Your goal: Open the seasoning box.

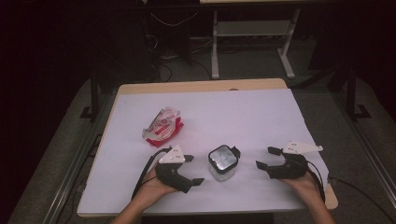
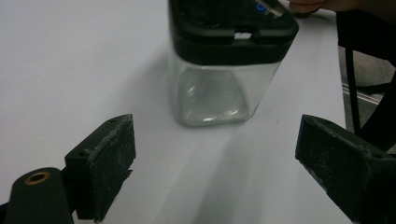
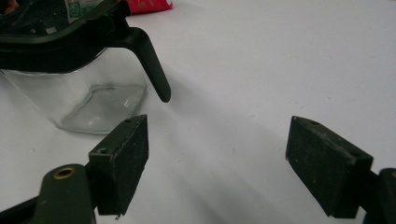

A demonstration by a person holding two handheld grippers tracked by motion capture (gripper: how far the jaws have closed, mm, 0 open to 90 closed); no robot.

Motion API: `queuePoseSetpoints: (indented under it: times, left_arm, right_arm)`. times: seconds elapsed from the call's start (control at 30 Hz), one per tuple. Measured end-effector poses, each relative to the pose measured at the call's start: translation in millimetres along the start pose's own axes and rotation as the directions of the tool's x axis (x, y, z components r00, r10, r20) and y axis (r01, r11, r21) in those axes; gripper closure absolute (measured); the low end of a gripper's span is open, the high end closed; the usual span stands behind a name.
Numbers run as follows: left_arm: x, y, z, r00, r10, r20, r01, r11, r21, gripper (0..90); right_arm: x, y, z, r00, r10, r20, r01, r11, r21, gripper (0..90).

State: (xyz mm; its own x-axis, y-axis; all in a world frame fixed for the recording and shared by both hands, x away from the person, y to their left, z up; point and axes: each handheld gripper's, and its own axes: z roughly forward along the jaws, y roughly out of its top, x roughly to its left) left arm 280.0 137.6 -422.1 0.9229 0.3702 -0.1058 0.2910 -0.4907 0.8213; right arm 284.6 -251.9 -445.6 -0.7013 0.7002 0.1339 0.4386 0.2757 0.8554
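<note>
Claws both gape wide and grip nothing: my left claw [image 1: 192, 170] and right claw [image 1: 264, 157] flank the clear jar [image 1: 222, 163], which stands upright near the desk's [image 1: 243, 112] near edge, touching neither.

Each black tool [image 1: 192, 170] [image 1: 267, 157] carries a grey three-cornered plate and trailing black cable.

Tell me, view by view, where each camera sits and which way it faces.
High view: above the person's side, looking forward and down on the table; both forearms, left gripper and right gripper show.
Left gripper view: on the left gripper, looking along its open jaws at the clear jar.
Right gripper view: on the right gripper, open jaws in front, facing the jar's side with its black lid latch.
Shared: all three show the jar; high and right gripper views share the red-and-white bag.
</note>
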Motion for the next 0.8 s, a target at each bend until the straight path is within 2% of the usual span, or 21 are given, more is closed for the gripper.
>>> queuePoseSetpoints:
  times: [0.17,0.27,0.47,0.7,0.8]
  left_arm:
    - [0.3,10.4,12.8,0.9998,0.019,0.01,-0.019,0.9998,0.002,11.7]
    - [-1.4,18.1,22.3,0.9986,0.044,0.028,-0.044,0.999,0.0,11.8]
    - [-5.1,25.6,30.6,0.9971,0.066,0.039,-0.066,0.9978,0.004,12.0]
    - [-5.6,26.9,35.9,0.9984,0.042,0.037,-0.042,0.9991,0.0,13.1]
    - [-4.8,28.0,36.4,0.9989,0.026,0.039,-0.025,0.9995,-0.019,13.4]
  right_arm:
    - [-0.4,-0.4,1.0,1.0,0.003,-0.002,-0.003,1.0,0.005,21.0]
    - [-1.5,-1.3,1.7,1.0,0.001,-0.007,-0.001,1.0,0.003,21.0]
    - [-3.0,-3.1,2.2,1.0,0.007,-0.005,-0.007,1.0,0.002,21.0]
    - [-4.8,-4.8,2.6,0.9999,0.012,-0.001,-0.012,0.9999,0.006,21.0]
    - [-5.0,-4.8,3.5,1.0,0.008,0.0,-0.008,0.9999,0.008,21.0]
